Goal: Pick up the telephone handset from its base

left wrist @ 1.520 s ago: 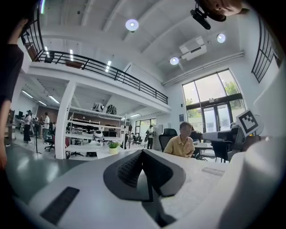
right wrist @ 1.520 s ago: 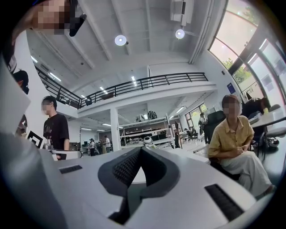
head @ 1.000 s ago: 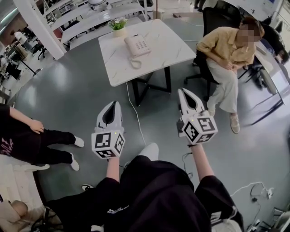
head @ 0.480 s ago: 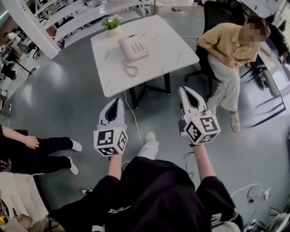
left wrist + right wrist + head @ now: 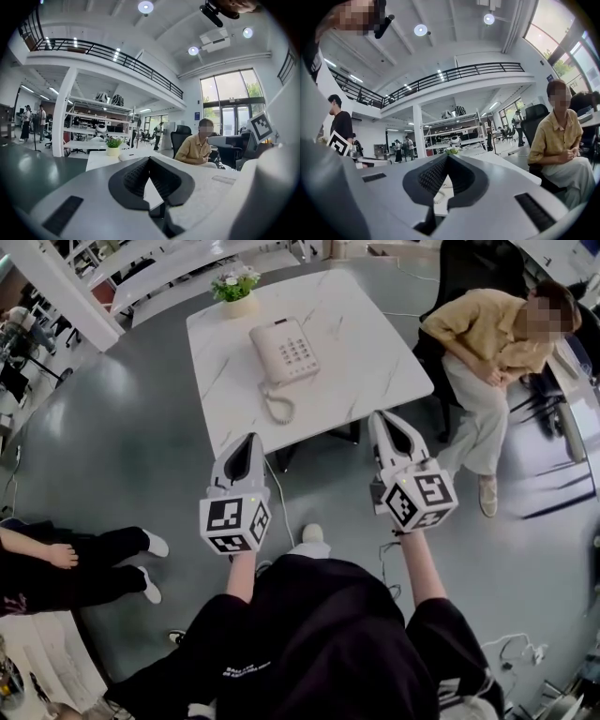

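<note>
Both your tongs are pressed together with nothing pinched. The left gripper (image 5: 246,440) and right gripper (image 5: 380,417) sit by the near edge of the table (image 5: 384,371). The handset (image 5: 267,343) looks seated on the telephone base (image 5: 296,351), though it's small from up here. Its coiled cord (image 5: 277,407) trails toward you.

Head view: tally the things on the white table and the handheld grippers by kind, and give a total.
Telephone: 1
Potted plant: 1
Grippers: 2, the left gripper and the right gripper
Total: 4
</note>
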Motion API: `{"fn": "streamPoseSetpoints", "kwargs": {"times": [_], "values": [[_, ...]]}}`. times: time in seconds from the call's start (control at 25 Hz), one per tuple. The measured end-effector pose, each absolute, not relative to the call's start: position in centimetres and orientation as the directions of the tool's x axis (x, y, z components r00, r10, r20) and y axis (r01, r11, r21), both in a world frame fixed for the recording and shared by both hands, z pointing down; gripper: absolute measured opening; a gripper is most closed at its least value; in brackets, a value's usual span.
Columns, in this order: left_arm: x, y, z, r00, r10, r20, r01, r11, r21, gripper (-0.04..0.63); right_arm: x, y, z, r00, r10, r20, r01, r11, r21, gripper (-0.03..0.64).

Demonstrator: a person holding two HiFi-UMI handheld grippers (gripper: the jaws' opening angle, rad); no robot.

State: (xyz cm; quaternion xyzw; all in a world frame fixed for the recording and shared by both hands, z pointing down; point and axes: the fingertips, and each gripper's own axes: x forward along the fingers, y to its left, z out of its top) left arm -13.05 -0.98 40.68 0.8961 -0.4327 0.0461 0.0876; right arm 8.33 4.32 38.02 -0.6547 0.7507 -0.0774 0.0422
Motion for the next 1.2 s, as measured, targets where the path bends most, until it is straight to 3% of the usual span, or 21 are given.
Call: {"fn": "streamPoseSetpoints", "kwargs": {"times": [0.52,1.2], "values": [[-12.1,-7.3,43.2,0.601,-0.771,0.212,-0.799,-0.577,0.167,0.0,9.8,-3.4,39.7,-0.152,-0.985,0.081,-0.973,0.134,-0.188,-0.009],[-9.4,-18.3,46.2,0.48,-0.832,0.279,-0.876,-0.435,0.211,0.0,13.7,-17.5,42.7,-0.273,-0.954,0.125,-0.944,0.24,-0.225,-0.009]]}}
